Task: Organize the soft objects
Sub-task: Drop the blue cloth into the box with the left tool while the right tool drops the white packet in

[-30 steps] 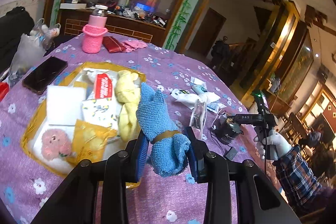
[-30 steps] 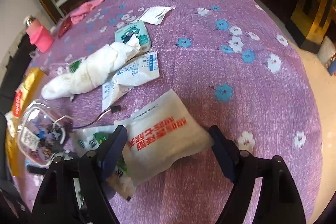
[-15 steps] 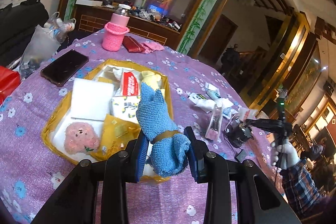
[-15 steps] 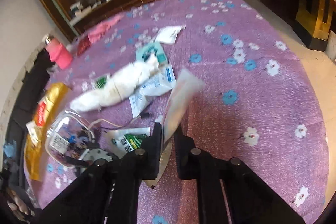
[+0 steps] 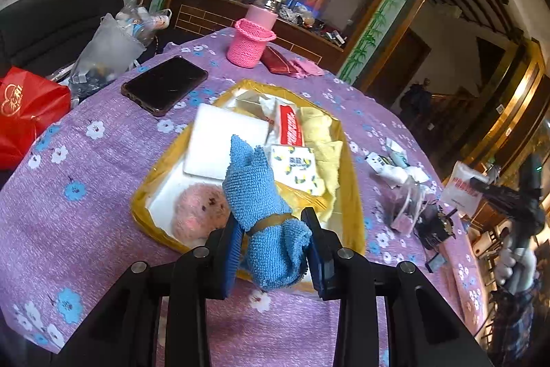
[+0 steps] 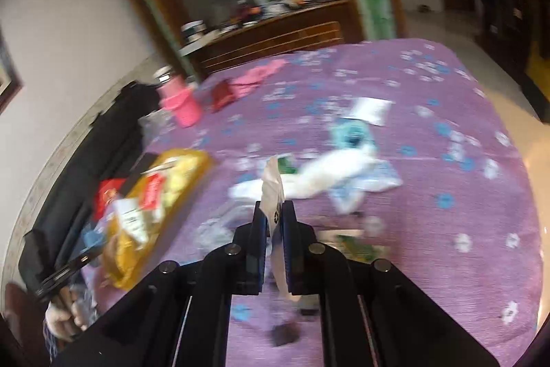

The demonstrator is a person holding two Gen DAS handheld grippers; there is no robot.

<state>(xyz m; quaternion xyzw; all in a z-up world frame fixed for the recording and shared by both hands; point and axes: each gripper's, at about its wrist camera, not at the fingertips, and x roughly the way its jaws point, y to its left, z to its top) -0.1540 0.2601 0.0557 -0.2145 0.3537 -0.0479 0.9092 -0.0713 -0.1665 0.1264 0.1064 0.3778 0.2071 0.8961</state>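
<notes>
Above the tray [image 5: 347, 160], left tongs [image 5: 273, 245] angle downward.

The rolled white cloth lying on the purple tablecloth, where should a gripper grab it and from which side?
Probably grip the rolled white cloth at its thick middle, coming from above with fingers across its long axis. It lies flat and elongated on the purple tablecloth, with packets beside it, so the ends look more cluttered.

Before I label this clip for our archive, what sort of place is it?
Probably a home dining room: a round table under a purple floral cloth, a wooden sideboard crowded with bottles and boxes, and a doorway to a stair hall.
</notes>
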